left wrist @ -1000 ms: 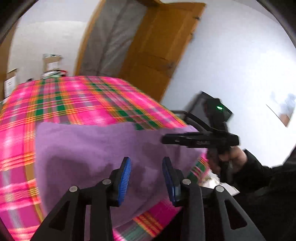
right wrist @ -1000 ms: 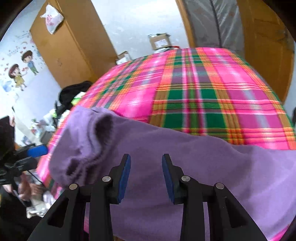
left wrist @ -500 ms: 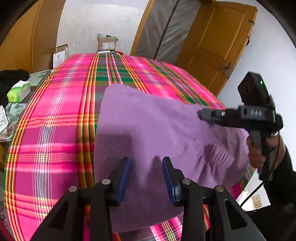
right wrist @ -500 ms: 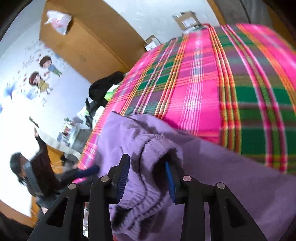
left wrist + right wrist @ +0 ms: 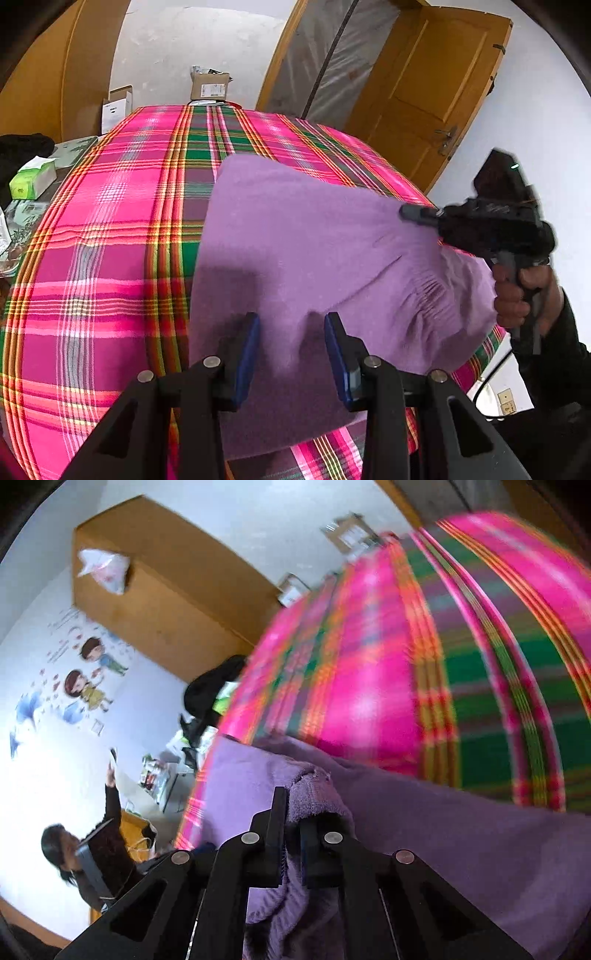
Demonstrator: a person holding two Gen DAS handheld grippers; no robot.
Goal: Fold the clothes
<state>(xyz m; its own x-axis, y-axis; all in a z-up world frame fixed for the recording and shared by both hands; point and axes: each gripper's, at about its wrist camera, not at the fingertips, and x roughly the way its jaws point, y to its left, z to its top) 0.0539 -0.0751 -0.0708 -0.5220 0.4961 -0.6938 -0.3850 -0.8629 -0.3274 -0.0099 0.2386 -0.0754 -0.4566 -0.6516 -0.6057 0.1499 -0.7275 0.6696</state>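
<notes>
Lying spread across a pink and green plaid bedcover (image 5: 110, 229), a purple sweater (image 5: 303, 258) is reaching toward the near right edge. The right gripper (image 5: 291, 834) is pinching a bunched fold of the knit between nearly closed fingers. The left gripper (image 5: 291, 354) is hovering over the sweater's near part, fingers spread apart and gripping nothing.

A home bedroom — plaid-covered bed (image 5: 110, 258), wooden door (image 5: 424, 92), cartoon wall stickers (image 5: 85, 675).
</notes>
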